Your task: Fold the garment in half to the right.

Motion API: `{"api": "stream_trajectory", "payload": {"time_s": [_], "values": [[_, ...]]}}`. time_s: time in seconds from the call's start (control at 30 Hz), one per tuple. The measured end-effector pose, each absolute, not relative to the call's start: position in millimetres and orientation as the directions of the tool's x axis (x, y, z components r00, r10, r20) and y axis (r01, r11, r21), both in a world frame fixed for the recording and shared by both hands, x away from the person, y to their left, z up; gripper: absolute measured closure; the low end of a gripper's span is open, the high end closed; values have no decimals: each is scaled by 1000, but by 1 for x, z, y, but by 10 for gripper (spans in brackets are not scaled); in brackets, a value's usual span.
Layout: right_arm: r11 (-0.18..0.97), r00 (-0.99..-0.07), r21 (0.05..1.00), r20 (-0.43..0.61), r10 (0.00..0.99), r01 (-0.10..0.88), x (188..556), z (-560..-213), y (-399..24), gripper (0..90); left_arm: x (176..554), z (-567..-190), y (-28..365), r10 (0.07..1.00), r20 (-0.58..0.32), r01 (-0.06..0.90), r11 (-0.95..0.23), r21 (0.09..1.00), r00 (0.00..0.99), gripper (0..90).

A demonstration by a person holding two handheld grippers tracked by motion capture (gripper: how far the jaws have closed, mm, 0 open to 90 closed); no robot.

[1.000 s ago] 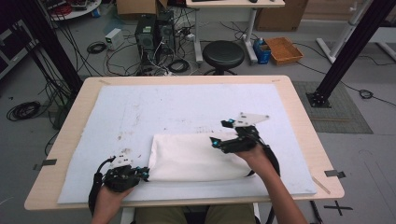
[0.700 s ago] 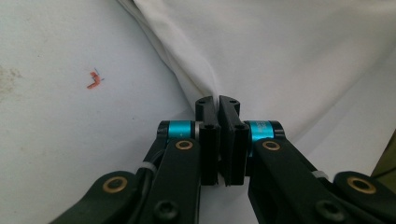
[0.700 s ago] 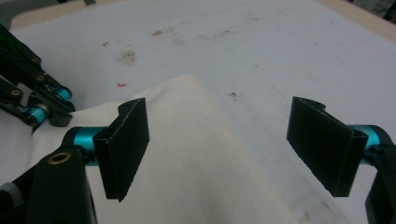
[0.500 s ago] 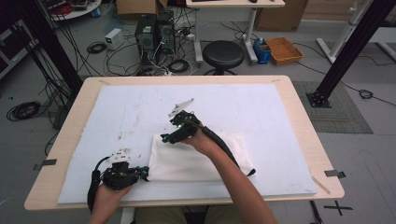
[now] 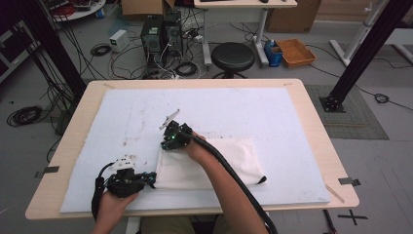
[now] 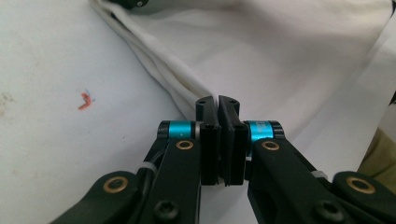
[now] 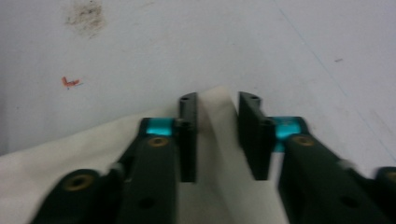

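Since a second ago, the right hand-held gripper (image 5: 171,138) has swept from the right side of the frame across to the centre, carrying an edge of the white cloth (image 5: 229,161) with it, while the left hand-held gripper (image 5: 148,179) has stayed at the lower left. The cloth lies folded on the white mat (image 5: 107,126) covering the desk (image 5: 311,122), just below centre. In the left gripper view, the jaws are clenched on the cloth's layered corner (image 6: 205,95). In the right gripper view, the jaws stand slightly apart with a ridge of cloth (image 7: 217,116) between them, apparently just letting go. One fold looks laid over; smoothing it and probably further folding remain.
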State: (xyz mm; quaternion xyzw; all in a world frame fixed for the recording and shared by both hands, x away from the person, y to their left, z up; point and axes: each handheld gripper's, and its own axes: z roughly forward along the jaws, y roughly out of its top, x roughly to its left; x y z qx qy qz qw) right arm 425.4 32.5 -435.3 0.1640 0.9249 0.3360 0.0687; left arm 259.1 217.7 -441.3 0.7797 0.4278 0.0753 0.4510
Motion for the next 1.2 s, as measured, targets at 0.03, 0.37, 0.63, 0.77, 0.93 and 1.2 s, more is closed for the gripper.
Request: {"api": "stream_trajectory", "payload": {"time_s": [0.03,0.37,0.63,0.77,0.93,1.2], "values": [[731,-940,639,-34,338,240,424,-435,33,855,259,-440,217,734,-267,592,-221,775,624,869],[655,-940,722,-19,340,223,419,-414,15,884,255,-430,218,672,-314,517,-120,848,671,870],[515,-926,817,58,374,259,418,-394,-31,885,265,-414,191,569,-368,478,-51,877,736,871],[481,-916,832,78,392,277,420,-389,-51,885,269,-407,177,548,-356,461,-63,885,757,871],[447,-900,849,71,430,280,420,-384,-75,885,282,-400,158,510,-378,461,-42,886,773,870],[412,-872,855,87,482,314,420,-387,-110,885,298,-396,114,463,-385,469,-76,880,798,870]]}}
